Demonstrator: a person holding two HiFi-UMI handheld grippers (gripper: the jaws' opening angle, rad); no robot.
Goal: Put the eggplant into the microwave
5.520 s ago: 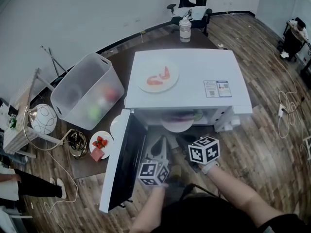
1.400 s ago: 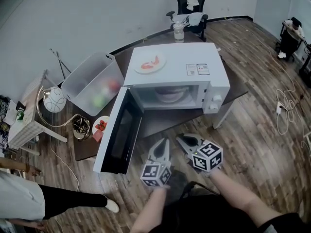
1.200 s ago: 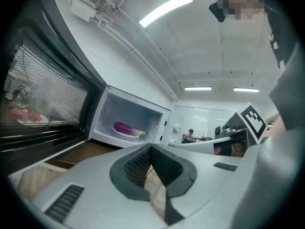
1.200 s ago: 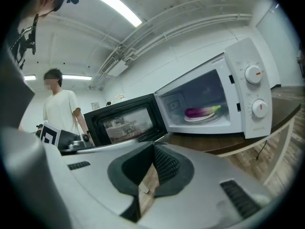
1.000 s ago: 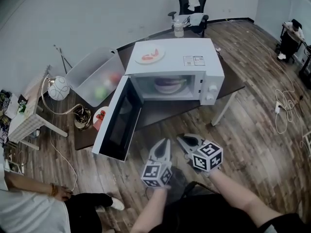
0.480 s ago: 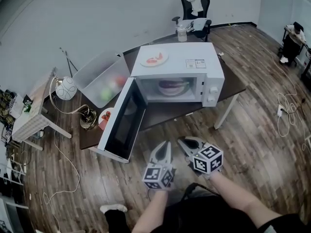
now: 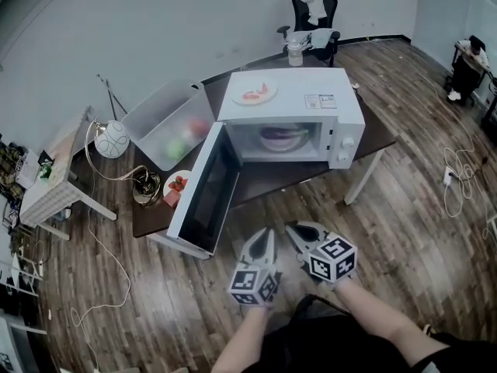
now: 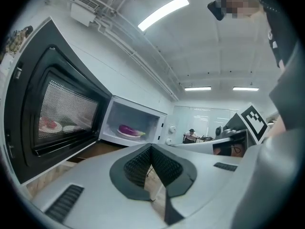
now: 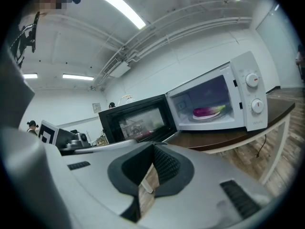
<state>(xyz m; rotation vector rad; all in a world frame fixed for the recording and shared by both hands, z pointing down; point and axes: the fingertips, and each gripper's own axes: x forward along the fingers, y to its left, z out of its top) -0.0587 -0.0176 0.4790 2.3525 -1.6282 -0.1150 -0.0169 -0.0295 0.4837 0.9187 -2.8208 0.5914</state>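
The purple eggplant (image 7: pixel 283 136) lies on a white plate inside the white microwave (image 7: pixel 326 92), whose door (image 7: pixel 206 191) hangs wide open to the left. From the left gripper view the eggplant (image 8: pixel 127 129) shows deep in the cavity, and in the right gripper view the eggplant (image 9: pixel 208 111) rests on its plate too. My left gripper (image 7: pixel 264 233) and right gripper (image 7: pixel 293 229) hover side by side over the wooden floor, well in front of the microwave. Both are shut and hold nothing.
The microwave stands on a dark table (image 7: pixel 377 134). On its top is a plate of red food (image 7: pixel 255 93). A clear bin (image 7: pixel 167 123) with produce, a strawberry plate (image 7: pixel 178 184) and a round lamp (image 7: pixel 113 139) sit left. A bottle (image 7: pixel 294 53) and chair (image 7: pixel 314 10) stand behind.
Both grippers have drawn back from the microwave's opening, so it now sits farther off. A person at the lower left has gone from view. The eggplant stays put.
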